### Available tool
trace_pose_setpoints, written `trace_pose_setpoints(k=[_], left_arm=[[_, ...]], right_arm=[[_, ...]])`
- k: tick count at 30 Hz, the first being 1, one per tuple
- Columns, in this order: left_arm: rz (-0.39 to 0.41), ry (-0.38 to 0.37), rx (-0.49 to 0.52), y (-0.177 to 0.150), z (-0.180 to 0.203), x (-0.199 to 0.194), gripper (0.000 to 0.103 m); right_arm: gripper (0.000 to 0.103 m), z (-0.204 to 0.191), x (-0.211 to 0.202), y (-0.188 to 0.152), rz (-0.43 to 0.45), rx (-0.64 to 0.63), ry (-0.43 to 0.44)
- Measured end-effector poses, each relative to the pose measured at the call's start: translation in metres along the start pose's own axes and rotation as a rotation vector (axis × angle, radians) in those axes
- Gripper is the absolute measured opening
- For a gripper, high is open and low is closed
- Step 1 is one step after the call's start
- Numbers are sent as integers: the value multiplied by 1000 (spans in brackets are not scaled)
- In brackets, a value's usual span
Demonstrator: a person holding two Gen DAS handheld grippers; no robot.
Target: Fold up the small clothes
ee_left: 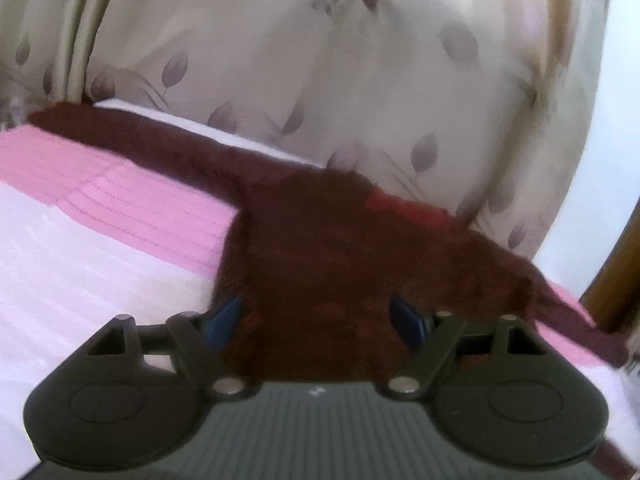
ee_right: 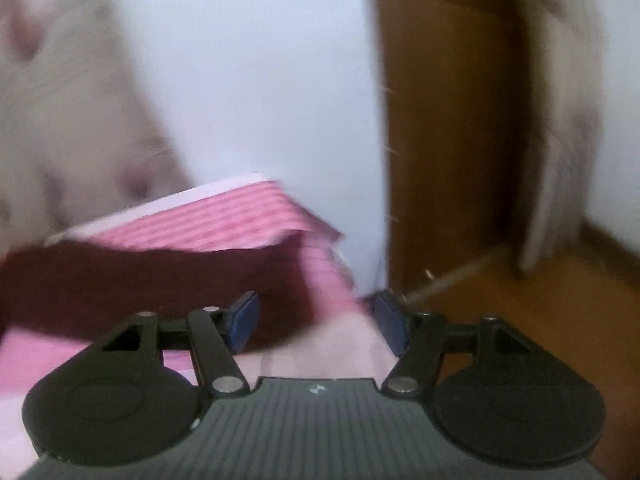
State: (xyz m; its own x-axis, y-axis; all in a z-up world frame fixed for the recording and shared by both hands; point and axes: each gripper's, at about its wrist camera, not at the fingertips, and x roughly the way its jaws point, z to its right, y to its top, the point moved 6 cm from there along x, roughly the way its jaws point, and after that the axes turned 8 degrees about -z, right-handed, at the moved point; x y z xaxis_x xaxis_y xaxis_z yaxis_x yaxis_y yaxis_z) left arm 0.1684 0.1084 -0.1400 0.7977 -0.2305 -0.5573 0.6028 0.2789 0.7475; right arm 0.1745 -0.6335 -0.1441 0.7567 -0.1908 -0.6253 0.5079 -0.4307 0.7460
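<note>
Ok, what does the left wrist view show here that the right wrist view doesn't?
Only the left wrist view shows the leaf-print curtain sharply and the dark red garment spread out, one long sleeve running to the left.

Only the right wrist view shows the wooden door, the brown floor and the bed's corner.

Both show the pink striped bedcover, the garment and a gripper with its jaws apart: left gripper, right gripper. Neither is clamping cloth.

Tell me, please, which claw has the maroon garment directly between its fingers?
The left claw: the maroon garment fills its open gap, while the right claw frames mostly pink bedding.
</note>
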Motion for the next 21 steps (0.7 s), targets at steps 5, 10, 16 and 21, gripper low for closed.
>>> trace_pose_setpoints(k=[5, 10, 16, 21], left_arm=[[15, 42, 29, -1, 10, 2, 81], [1, 75, 43, -9, 7, 10, 81], [3, 56, 64, -6, 13, 7, 81], [71, 56, 91, 18, 9, 1, 81]], right_arm=[[66, 4, 20, -2, -38, 61, 105], [53, -26, 54, 0, -101, 18, 162], [17, -28, 67, 15, -101, 60, 118], [16, 16, 52, 52, -18, 329, 150]])
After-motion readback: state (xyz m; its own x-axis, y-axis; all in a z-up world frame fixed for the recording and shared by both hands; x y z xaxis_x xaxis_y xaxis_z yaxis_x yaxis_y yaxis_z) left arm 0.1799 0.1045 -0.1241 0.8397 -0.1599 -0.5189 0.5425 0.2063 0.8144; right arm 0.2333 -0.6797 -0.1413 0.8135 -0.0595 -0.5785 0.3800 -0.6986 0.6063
